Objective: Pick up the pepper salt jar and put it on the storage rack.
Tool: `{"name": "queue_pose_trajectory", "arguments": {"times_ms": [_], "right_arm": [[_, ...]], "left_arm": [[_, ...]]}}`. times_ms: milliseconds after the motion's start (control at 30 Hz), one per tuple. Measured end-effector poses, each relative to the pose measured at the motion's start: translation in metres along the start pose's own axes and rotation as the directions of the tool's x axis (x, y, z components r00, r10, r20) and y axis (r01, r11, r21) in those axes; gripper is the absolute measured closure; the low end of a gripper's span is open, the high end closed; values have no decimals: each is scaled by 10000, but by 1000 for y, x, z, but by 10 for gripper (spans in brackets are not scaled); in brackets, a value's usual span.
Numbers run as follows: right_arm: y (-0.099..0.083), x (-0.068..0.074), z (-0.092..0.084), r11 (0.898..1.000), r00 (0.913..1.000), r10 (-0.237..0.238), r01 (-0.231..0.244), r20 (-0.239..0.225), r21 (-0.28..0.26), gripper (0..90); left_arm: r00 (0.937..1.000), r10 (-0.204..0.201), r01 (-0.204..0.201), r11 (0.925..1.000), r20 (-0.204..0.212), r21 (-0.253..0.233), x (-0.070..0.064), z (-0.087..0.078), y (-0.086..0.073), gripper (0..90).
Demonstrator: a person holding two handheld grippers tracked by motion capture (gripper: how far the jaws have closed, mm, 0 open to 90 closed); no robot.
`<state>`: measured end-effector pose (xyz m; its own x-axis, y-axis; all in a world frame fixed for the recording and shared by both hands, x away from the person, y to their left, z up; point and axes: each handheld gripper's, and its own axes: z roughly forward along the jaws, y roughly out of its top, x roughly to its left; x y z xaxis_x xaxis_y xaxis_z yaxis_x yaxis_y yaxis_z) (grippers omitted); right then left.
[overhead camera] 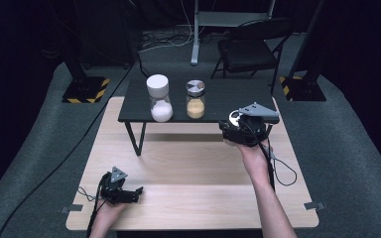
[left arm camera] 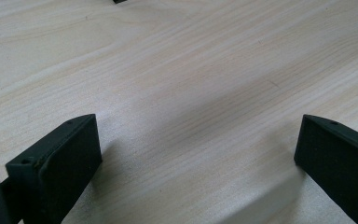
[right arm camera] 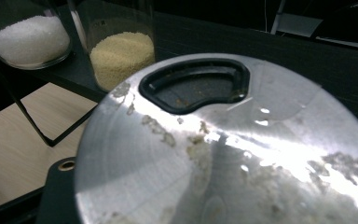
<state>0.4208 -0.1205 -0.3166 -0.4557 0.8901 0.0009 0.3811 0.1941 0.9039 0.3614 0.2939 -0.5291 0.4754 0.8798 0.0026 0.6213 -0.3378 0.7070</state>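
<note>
At the right end of a low black shelf (overhead camera: 218, 106) standing on a pale wooden table (overhead camera: 193, 193), the right gripper (overhead camera: 234, 124) is clamped tight on a shaker with a round metal lid (right arm camera: 223, 144), its jaws closed about as far as they go. In the right gripper view the lid sits close under the camera, tilted — a dark, kidney-shaped pouring slot (right arm camera: 193, 86) near its upper edge and pale crumbs stuck across the shiny surface. In the high view the held shaker shows as a small bright disc (overhead camera: 234, 117) just over the shelf's front right edge, beneath the gripper's grey three-cornered plate. Further left on the shelf stand two glass jars, near each other but apart: one with a white lid and white grains (overhead camera: 159, 99), one with a metal lid and yellow grains (overhead camera: 195, 99). The left gripper (overhead camera: 135, 193) rests low on the near left part of the table, well away from the shelf — its two black jaws spread wide, with bare wood between them in the left gripper view. A folding chair (overhead camera: 250, 47) stands on the grey carpet behind the table.
</note>
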Motion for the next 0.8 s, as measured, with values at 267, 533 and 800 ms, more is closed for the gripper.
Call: {"name": "queue_pose_trajectory", "arguments": {"times_ms": [267,533,800], "right_arm": [[12,-3,0,10000,9999,44,-43,107,-85,305],[22,-7,3,9997,9997,194,-192,160,-129,305],[26,-10,7,9997,9995,240,-239,220,-80,305]], "left_arm": [[10000,3,-3,10000,2,-2,0,0,0,2],[10000,7,-7,10000,3,1,0,0,0,2],[10000,-17,17,10000,8,-19,0,0,0,2]]}}
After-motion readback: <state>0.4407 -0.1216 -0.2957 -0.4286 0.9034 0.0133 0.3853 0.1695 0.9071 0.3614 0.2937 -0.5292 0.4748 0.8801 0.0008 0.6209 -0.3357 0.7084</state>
